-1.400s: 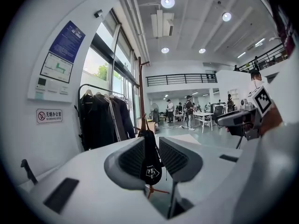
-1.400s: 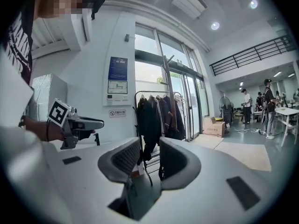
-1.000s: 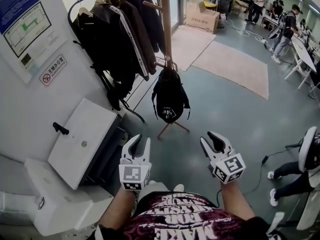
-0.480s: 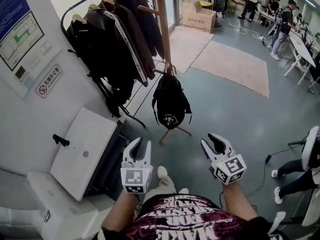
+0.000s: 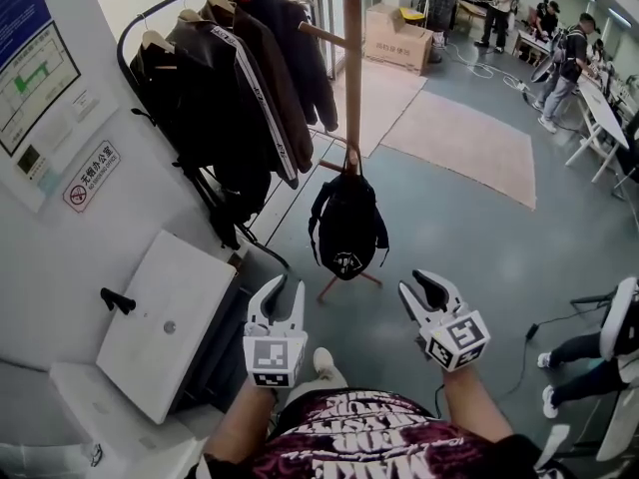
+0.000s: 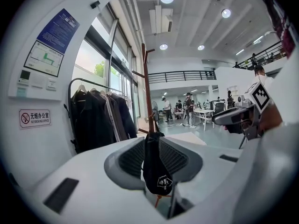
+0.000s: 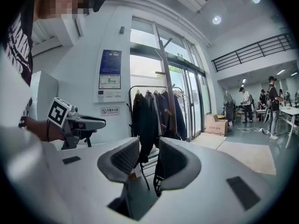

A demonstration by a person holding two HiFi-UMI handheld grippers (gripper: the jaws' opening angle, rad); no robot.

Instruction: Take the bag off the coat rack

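Note:
A black backpack (image 5: 348, 230) hangs by its top loop from a low peg of the wooden coat rack (image 5: 352, 68). Both grippers are held side by side short of it, touching nothing. My left gripper (image 5: 283, 287) is open and empty; in its own view the backpack (image 6: 156, 171) shows far off between the jaws, under the rack's pole (image 6: 145, 87). My right gripper (image 5: 419, 283) is open and empty too. In the right gripper view its right jaw hides most of the backpack (image 7: 158, 178), and the pole (image 7: 170, 92) rises behind.
A rail of dark jackets (image 5: 230, 88) stands left of the rack. A white cabinet (image 5: 165, 317) sits against the wall at lower left. A cardboard box (image 5: 399, 38) and a rug (image 5: 459, 138) lie beyond. People stand at tables (image 5: 574, 48) far right.
The person has stepped towards the rack, so the backpack and pole sit slightly nearer and further right in the head view. Both grippers stay open, held in the same pose.

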